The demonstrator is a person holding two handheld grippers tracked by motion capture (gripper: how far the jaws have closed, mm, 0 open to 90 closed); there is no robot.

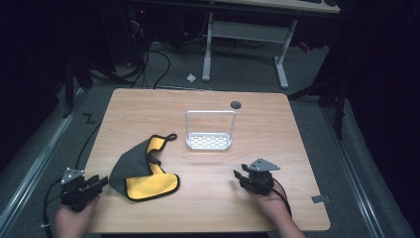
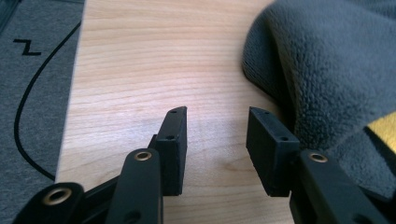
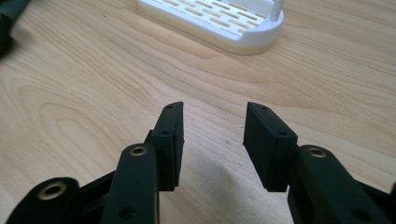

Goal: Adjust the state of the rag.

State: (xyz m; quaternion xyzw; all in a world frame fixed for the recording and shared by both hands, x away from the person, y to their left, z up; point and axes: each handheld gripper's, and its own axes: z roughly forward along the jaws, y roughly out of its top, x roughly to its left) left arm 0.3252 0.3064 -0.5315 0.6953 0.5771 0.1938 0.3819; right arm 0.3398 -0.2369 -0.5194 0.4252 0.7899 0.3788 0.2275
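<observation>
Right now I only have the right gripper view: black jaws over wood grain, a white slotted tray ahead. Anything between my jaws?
Observer: No. The right gripper is open over bare wooden table; the high view shows it near the front edge, right of centre.
Operator: Does that white slotted tray have a handle?
Observer: Yes. The white slotted tray carries a tall hoop handle standing upright over it.
Operator: Where is the other gripper?
Observer: The left gripper sits at the front left corner, jaws open, nothing between them.
Operator: What is it next to?
Observer: A grey and yellow fleece cloth lies crumpled beside it; in the left gripper view the grey fleece lies just past one jaw, whether touching I cannot tell.
</observation>
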